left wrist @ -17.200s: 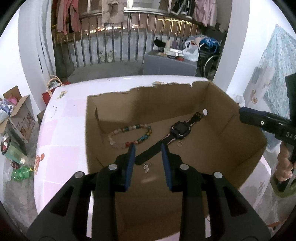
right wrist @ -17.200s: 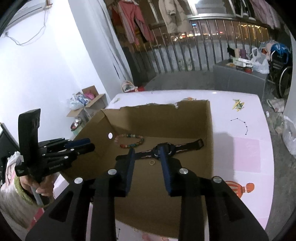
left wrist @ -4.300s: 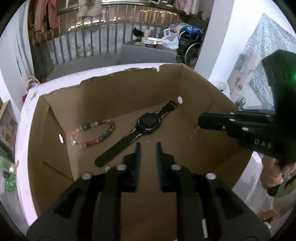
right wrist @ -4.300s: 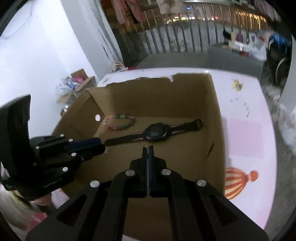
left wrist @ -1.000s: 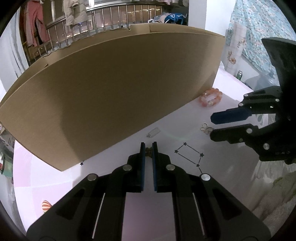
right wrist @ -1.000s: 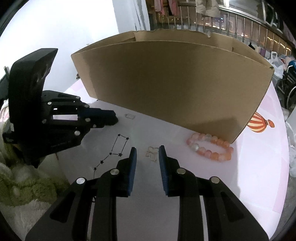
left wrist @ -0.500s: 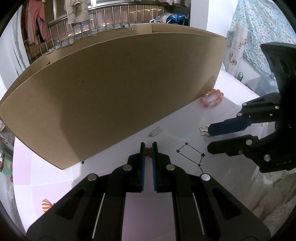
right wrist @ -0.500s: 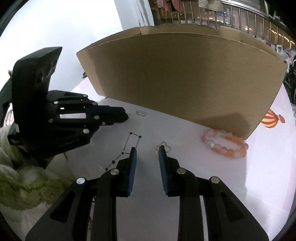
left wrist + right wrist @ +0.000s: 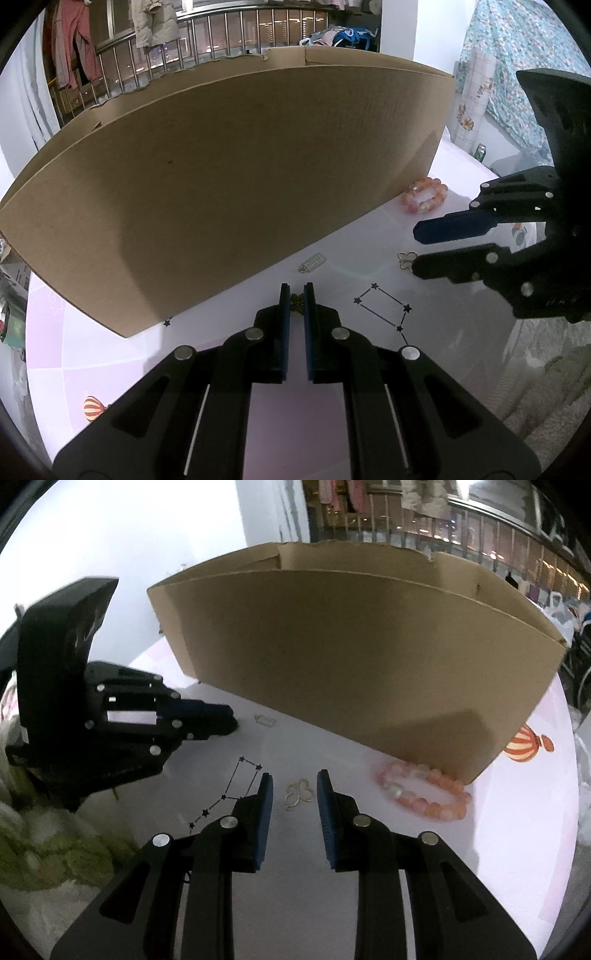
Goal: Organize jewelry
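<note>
Right hand-held gripper point(image 9: 294, 788) wide open straddling thin gold clover charm point(image 9: 298, 794) flat on the surface in front of the box point(image 9: 362, 664), left hand-held gripper point(image 9: 296, 300) narrowed on a small gold piece point(image 9: 296, 303); charm looks light, stiff, slippery, so pinch across its lobes.

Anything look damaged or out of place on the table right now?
The box has a torn, ragged top edge along its far wall. Three pieces lie loose on the table outside it: the pink bracelet, the clover charm and the small silver pendant.
</note>
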The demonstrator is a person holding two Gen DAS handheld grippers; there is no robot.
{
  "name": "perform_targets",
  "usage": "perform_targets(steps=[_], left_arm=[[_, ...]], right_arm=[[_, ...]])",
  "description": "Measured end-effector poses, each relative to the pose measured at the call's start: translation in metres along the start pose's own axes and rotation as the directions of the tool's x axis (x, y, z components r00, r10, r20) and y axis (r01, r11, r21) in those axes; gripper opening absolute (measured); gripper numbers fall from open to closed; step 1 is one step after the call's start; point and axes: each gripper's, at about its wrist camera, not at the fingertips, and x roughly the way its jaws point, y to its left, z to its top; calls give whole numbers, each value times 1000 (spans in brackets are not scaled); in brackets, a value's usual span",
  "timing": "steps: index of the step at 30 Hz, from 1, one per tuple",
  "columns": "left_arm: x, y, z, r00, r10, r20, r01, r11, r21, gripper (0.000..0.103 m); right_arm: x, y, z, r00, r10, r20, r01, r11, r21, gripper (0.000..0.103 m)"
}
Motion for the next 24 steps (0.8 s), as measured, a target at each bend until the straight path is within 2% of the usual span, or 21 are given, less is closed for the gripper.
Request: perform_targets(steps=[4, 7, 9, 12, 20, 24], left_arm=[[0, 0, 0, 1000, 0, 0, 0, 1000, 0, 6], [0, 0, 0, 1000, 1, 1, -1, 1000, 1, 6], [0, 0, 0, 1000, 1, 1, -1, 1000, 0, 6], [0, 0, 0, 1000, 1, 0, -1, 1000, 0, 6], [0, 1, 0, 1000, 2, 1, -2, 1000, -1, 6], [-1, 2, -1, 1000, 4, 2, -4, 1000, -6, 6]], right_arm=[[7, 5, -2, 1000, -15, -25, 14, 999, -34, 24], [11, 7, 1, 999, -15, -33, 14, 999, -47, 15], [11, 7, 1, 999, -12, -35, 10, 999, -50, 14], [11, 8, 2, 999, -1, -40, -2, 999, -53, 5], [9, 3, 5, 999, 12, -41, -12, 1000, -13, 5], [6, -5, 9, 1000, -22, -21, 22, 999, 29, 5]])
